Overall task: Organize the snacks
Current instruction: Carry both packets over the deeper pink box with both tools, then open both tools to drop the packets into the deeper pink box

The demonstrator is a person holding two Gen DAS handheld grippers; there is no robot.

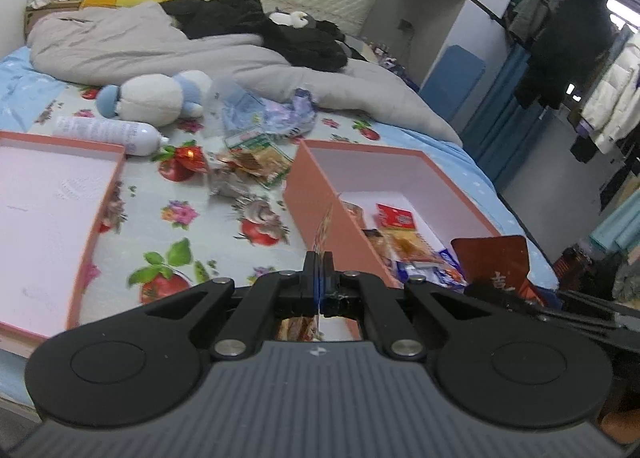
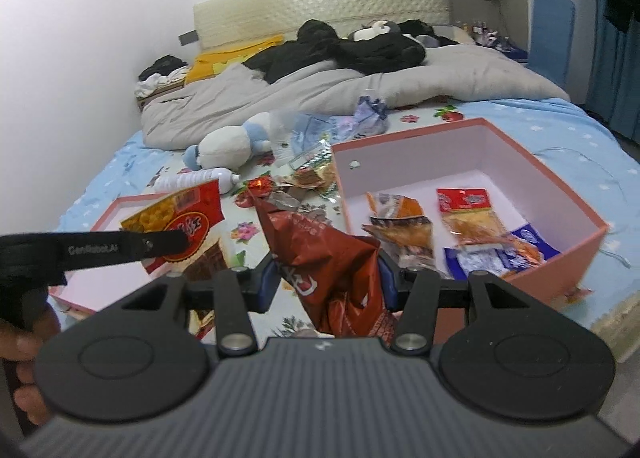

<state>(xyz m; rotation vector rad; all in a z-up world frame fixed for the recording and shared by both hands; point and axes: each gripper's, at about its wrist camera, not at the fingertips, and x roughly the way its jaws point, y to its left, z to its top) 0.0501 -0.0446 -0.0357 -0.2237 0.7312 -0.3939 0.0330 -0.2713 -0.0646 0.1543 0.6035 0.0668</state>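
Note:
My left gripper [image 1: 319,258] is shut on a thin red-and-yellow snack packet [image 1: 325,227], seen edge-on just left of the pink box's near wall. The right wrist view shows this same packet [image 2: 180,213] face-on above the box lid [image 2: 106,217]. My right gripper [image 2: 326,278] is shut on a crumpled dark red snack bag [image 2: 332,270], held in front of the open pink box [image 2: 540,161]. Several packets [image 2: 468,213] lie inside the box [image 1: 360,145]. In the left wrist view the dark red bag [image 1: 496,262] shows at the box's near corner.
Loose snacks [image 1: 248,165] lie on the floral sheet between the lid [image 1: 60,145] and the box. A plush toy [image 1: 156,97], a white bottle [image 1: 108,131], a grey duvet [image 1: 160,45] and black clothes lie behind. Hanging clothes [image 1: 580,49] fill the right.

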